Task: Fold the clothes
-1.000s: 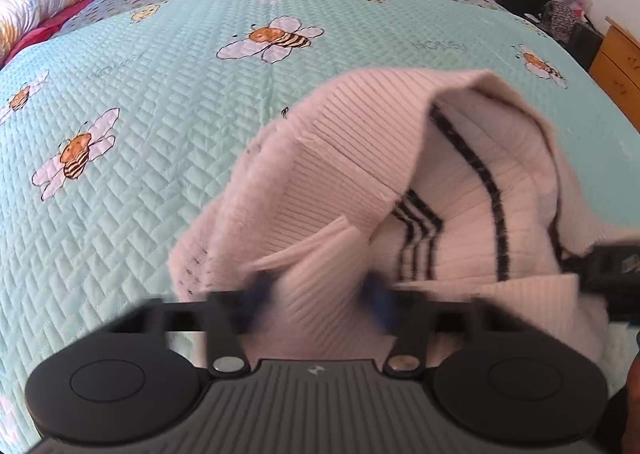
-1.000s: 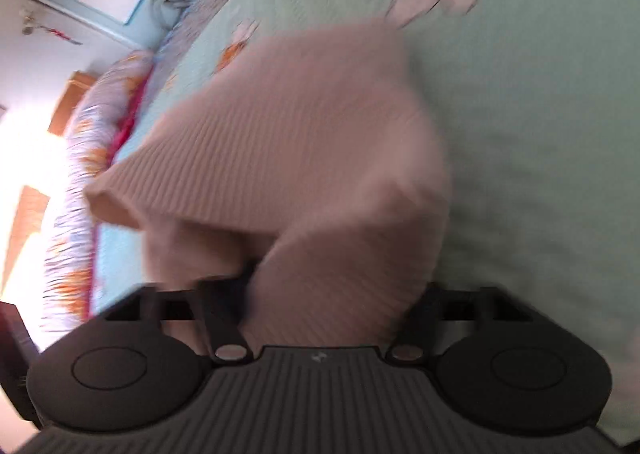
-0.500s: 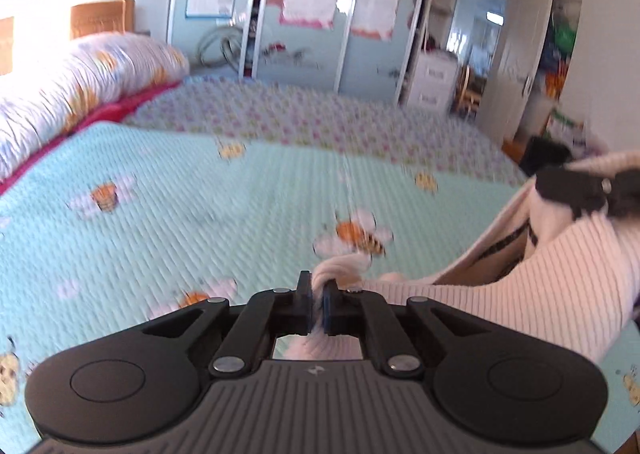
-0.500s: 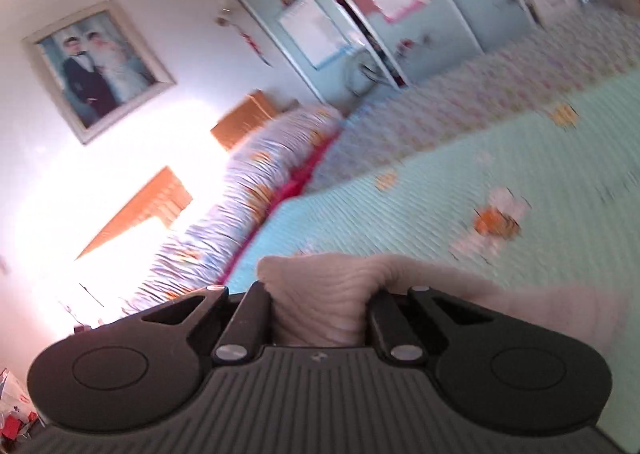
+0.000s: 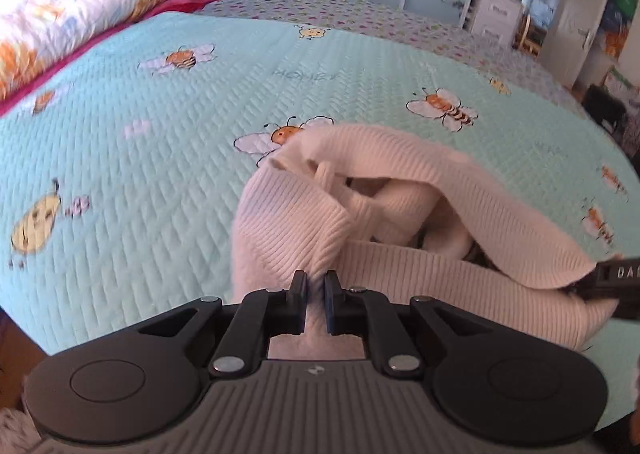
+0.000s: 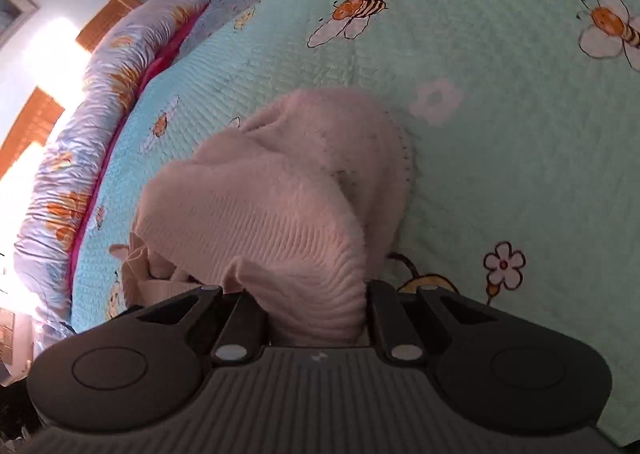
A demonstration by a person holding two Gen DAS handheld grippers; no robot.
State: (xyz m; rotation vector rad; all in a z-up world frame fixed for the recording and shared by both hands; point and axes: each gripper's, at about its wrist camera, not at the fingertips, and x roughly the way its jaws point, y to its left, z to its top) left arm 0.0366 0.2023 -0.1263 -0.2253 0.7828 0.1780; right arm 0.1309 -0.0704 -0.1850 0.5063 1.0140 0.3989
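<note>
The left tool points forward over the bed, tilted slightly down, its jaws pinched narrow on a ribbed edge of the cream sweater. The right tool is rolled sideways and aimed down at the bed; its fingertips are buried in the knit, so I cannot tell their spread. The sweater hangs bunched between both tools, its lower folds on the bee-print quilt.

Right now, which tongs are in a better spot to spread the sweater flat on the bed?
Probably the left tongs: they pinch a thin edge of the cream knit sweater, easy to pull out over the bee quilt. The right tongs have a thick bunch between them.
</note>
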